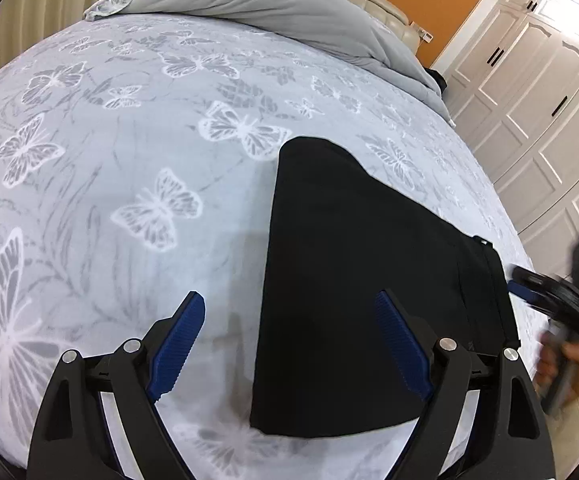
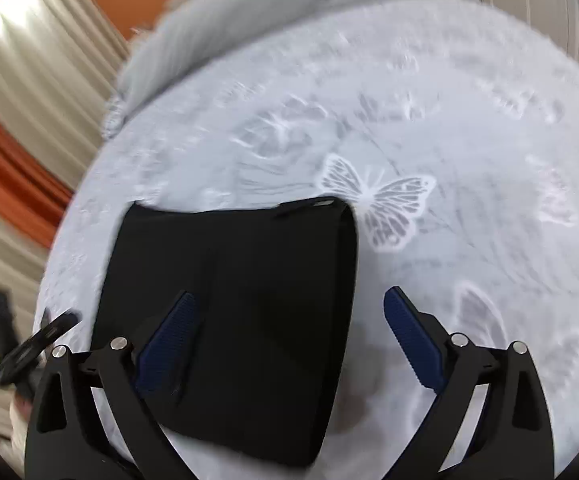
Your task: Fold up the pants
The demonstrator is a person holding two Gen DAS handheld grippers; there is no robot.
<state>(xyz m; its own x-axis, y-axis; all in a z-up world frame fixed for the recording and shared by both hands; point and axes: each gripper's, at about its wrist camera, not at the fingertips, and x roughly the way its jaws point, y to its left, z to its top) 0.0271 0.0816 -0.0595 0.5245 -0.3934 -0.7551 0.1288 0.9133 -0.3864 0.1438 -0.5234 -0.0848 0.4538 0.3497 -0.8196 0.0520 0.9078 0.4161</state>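
On the pale butterfly-print bedsheet [image 1: 129, 160] lie the black fabric pants [image 1: 349, 280], folded into a compact slab. Left gripper [image 1: 289, 340] and right gripper [image 2: 289, 340] hover spread, empty; pinch one end's corners evenly, I'd judge.

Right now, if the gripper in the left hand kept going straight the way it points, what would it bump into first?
Probably the butterfly-print bedsheet, right at the left edge of the folded black pants. The open left gripper straddles that edge, one finger over sheet, one over pants; depth is hard to judge.

Black claw [image 1: 289, 304] arms, blue ribbed pads [image 1: 177, 336] (silver screws)
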